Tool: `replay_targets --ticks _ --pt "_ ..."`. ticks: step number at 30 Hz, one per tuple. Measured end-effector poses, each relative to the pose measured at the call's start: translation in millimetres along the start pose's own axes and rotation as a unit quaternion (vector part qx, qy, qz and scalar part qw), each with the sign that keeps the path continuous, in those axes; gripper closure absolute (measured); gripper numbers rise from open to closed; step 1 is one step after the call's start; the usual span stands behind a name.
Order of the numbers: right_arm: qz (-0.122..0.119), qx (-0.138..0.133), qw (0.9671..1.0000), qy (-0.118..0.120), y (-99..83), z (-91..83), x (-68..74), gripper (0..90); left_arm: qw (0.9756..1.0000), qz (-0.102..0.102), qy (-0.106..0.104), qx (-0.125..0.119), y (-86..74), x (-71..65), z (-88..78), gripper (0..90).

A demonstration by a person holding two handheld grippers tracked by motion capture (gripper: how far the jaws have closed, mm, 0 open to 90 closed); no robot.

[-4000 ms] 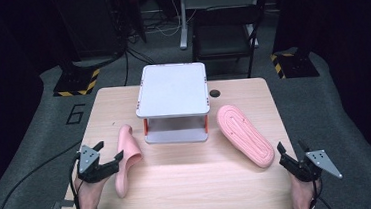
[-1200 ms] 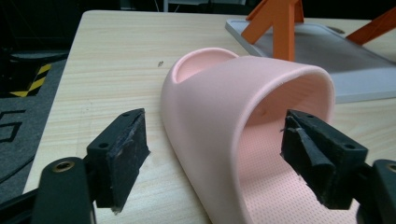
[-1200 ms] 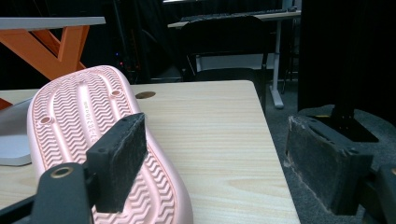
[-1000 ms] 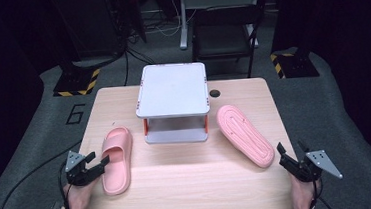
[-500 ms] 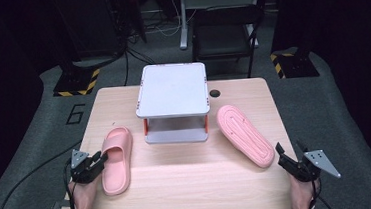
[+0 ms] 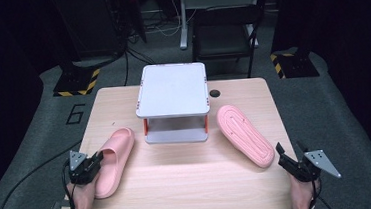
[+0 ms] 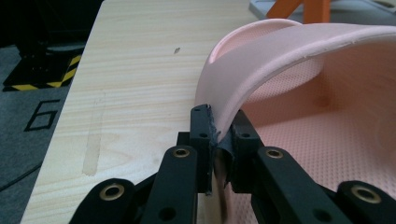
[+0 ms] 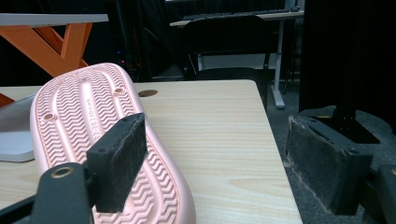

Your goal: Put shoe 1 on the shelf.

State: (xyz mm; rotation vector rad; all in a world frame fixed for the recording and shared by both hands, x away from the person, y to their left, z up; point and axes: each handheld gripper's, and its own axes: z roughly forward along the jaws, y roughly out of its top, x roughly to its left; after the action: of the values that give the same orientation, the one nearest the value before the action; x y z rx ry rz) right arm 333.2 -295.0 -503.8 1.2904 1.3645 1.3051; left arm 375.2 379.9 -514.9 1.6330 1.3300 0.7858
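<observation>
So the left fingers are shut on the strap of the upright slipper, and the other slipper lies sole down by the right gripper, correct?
Not quite: the other slipper lies sole up; the right gripper view shows its zigzag tread. The left gripper is indeed shut on the strap of the upright slipper, and the other does lie by the right gripper.

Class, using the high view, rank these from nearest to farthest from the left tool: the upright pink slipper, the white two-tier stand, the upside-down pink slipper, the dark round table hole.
1. Upright pink rubber slipper, left side, clamped in the left tool.
2. White two-tier stand, centre back.
3. Dark round table hole, right of the stand, and the upside-down pink ribbed slipper, right side: too close to call.
</observation>
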Motion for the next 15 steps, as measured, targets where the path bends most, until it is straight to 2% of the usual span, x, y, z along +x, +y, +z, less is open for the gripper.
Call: replay_targets --ticks 3,7,13,15 --pt "0.005 0.001 1.0 -0.001 0.1 -0.3 -0.4 20.6 0.9997 0.01 -0.017 -0.012 5.2 -8.7 -8.9 83.1" --pt "0.004 -0.001 1.0 -0.001 0.0 0.0 -0.3 20.6 0.9982 0.032 -0.047 -0.021 12.9 -28.5 -13.7 83.1" --pt "0.003 0.001 1.0 -0.003 0.2 -0.4 -0.7 20.6 0.9926 0.076 -0.095 -0.011 23.6 -69.6 -1.1 83.1" --pt "0.004 0.001 1.0 -0.004 0.0 -0.4 -1.3 20.6 0.9921 0.08 -0.097 -0.008 26.6 -83.3 6.1 83.0"
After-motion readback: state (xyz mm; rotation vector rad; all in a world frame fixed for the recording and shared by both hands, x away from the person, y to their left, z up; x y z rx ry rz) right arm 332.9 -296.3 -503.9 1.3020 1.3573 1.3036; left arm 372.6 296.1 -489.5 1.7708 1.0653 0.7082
